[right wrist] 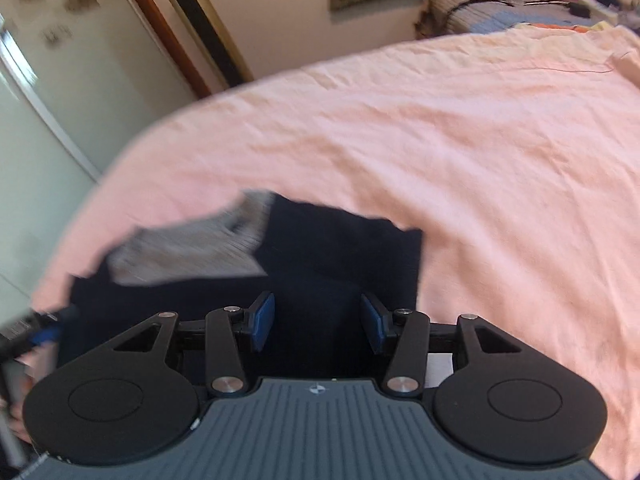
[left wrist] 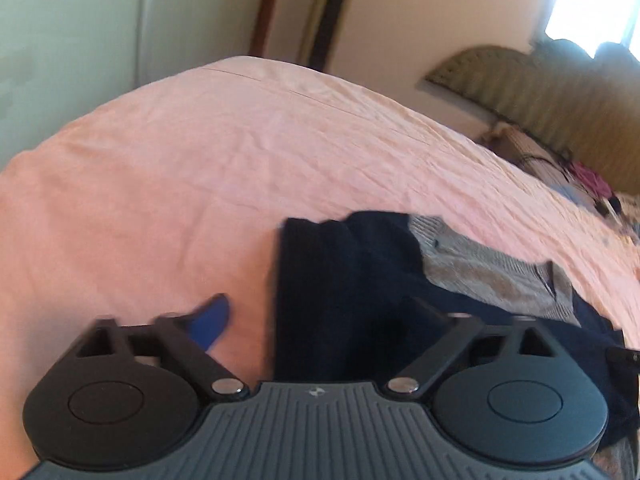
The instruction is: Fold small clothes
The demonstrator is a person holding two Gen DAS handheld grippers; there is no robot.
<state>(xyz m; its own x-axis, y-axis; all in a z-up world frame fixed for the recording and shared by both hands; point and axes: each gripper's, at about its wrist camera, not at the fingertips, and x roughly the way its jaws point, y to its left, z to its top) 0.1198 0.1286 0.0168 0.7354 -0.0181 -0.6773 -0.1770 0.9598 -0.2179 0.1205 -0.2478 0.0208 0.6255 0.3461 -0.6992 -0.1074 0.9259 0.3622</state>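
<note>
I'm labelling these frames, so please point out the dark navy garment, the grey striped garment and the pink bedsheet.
dark navy garment (right wrist: 340,256), right wrist view, its flat middle.
grey striped garment (left wrist: 480,264), left wrist view, its centre.
pink bedsheet (left wrist: 200,152), left wrist view, a bare wrinkled stretch.

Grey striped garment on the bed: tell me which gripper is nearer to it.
Hard to call; probably the left. The grey striped garment lies just beyond the left gripper, up to its right. From the right gripper it lies farther off, ahead to the left.
</note>
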